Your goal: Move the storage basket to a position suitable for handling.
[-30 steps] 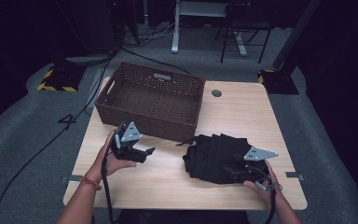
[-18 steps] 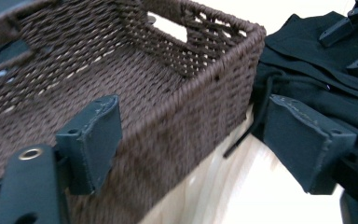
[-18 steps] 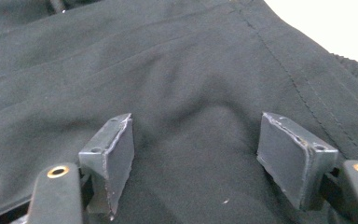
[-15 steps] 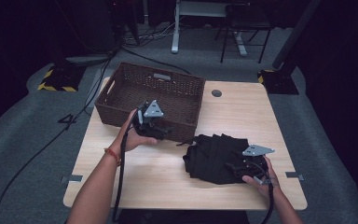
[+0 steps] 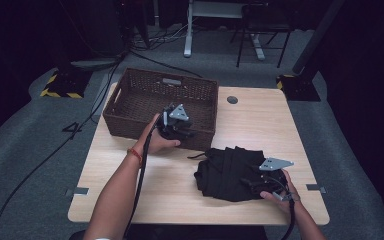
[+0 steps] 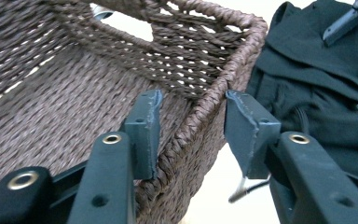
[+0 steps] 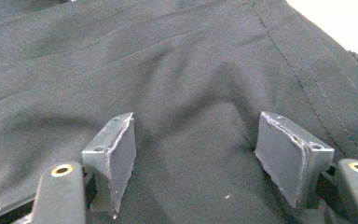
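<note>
A dark brown wicker basket (image 5: 130, 102) stands at the table's far left. My left gripper (image 5: 184, 131) is at its near wall, towards the right corner. In the left gripper view the jaws straddle the basket's rim (image 6: 200, 112): one pad lies against the inside, the other stands just off the outside. They have just been closing with the rim between them. A crumpled black garment (image 5: 225, 172) lies at the near right, and my right gripper (image 5: 252, 182) rests on its right side. The right gripper (image 7: 193, 154) is open, pads down on the cloth (image 7: 168, 70), no fold pinched.
The light wooden table (image 5: 260, 117) has a round cable hole (image 5: 232, 99) beyond the garment. A cord from the garment (image 5: 197, 156) lies on the wood between garment and basket. Cables and desk legs (image 5: 187, 30) are on the grey floor behind.
My left hand has travelled from the near-left table up and right to the basket's near wall, and its jaws have narrowed around the rim. The right hand and garment have stayed put.
</note>
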A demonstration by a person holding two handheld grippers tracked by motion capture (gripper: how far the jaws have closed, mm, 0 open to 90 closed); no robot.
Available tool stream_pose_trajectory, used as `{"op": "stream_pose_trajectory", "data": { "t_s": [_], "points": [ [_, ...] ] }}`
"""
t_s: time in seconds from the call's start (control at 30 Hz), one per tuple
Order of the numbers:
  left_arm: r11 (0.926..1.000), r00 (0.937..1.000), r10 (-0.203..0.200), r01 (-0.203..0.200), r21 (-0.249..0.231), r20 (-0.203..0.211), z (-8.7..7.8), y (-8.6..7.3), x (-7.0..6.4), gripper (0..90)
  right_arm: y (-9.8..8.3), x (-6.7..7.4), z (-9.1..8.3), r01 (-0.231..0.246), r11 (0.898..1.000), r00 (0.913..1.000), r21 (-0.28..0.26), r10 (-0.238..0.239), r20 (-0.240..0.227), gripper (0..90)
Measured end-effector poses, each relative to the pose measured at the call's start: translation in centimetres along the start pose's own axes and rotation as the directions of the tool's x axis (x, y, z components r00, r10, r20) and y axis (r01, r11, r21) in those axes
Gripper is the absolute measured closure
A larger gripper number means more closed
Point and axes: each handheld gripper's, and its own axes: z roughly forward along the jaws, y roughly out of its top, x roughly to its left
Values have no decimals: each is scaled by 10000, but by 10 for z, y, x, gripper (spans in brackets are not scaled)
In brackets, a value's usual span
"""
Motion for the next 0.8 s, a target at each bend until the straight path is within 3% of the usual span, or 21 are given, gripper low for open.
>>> {"op": "stream_pose_trajectory", "data": {
  "t_s": [0.1, 0.27, 0.37, 0.47, 0.77, 0.8],
  "points": [
    [10000, 9998, 20, -19, -61, 194, 5, 3, 1, 599, 0, 4, 0, 63, 10000, 10000, -19, -63, -65, 296],
    [9998, 9972, 140, -127, -177, 737, 26, 19, -3, 684, 2, 15, 2, 191, 9998, 9996, 12, -190, -187, 295],
    [9997, 9990, 87, -76, -234, 447, 38, 29, -7, 700, 3, 21, 3, 257, 9997, 9995, 50, -256, -191, 295],
    [9994, 9985, 60, -42, -337, 553, 44, 34, -8, 705, 4, 24, 4, 274, 9996, 9994, 70, -272, -221, 295],
    [9978, 9908, 549, -499, -431, 1235, 79, 65, -35, 704, 10, 42, 10, 459, 9989, 9982, 120, -454, -379, 295],
    [9968, 9869, 725, -668, -440, 1444, 85, 70, -43, 704, 10, 43, 11, 477, 9988, 9982, 123, -472, -377, 295]
  ]
}}
